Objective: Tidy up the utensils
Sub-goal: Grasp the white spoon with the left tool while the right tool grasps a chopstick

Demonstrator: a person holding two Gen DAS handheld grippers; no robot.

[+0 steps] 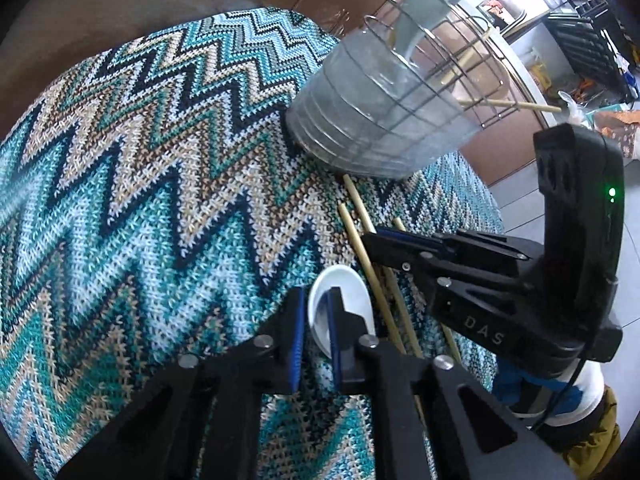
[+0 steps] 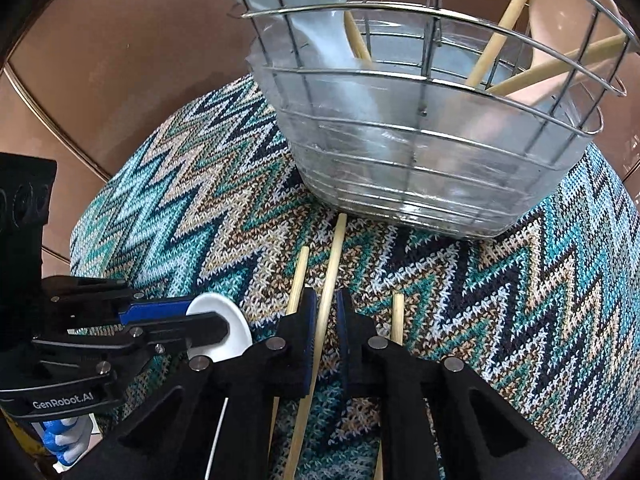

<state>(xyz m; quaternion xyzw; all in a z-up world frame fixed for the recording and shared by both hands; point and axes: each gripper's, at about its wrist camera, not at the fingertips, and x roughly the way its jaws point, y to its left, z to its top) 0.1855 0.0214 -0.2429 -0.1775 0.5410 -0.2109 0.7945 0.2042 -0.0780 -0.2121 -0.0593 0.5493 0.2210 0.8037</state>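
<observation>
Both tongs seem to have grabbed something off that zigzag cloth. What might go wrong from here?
The left tongs pinch only the thin rim of the white spoon, so it may swivel or slip when lifted. The right tongs hold one chopstick whose far end lies by the wire basket; lifting could knock it. Loose chopsticks on either side may get dragged along. The two tongs also sit very near each other and might bump.

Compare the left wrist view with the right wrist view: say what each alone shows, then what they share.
Left wrist only: kitchen floor and a black rack beyond the table.
Right wrist only: a pink spoon in the basket.
Both: zigzag mat, wire basket with its clear liner and a pale blue spoon, loose chopsticks, left gripper shut on the white spoon, right gripper shut on one chopstick.
</observation>
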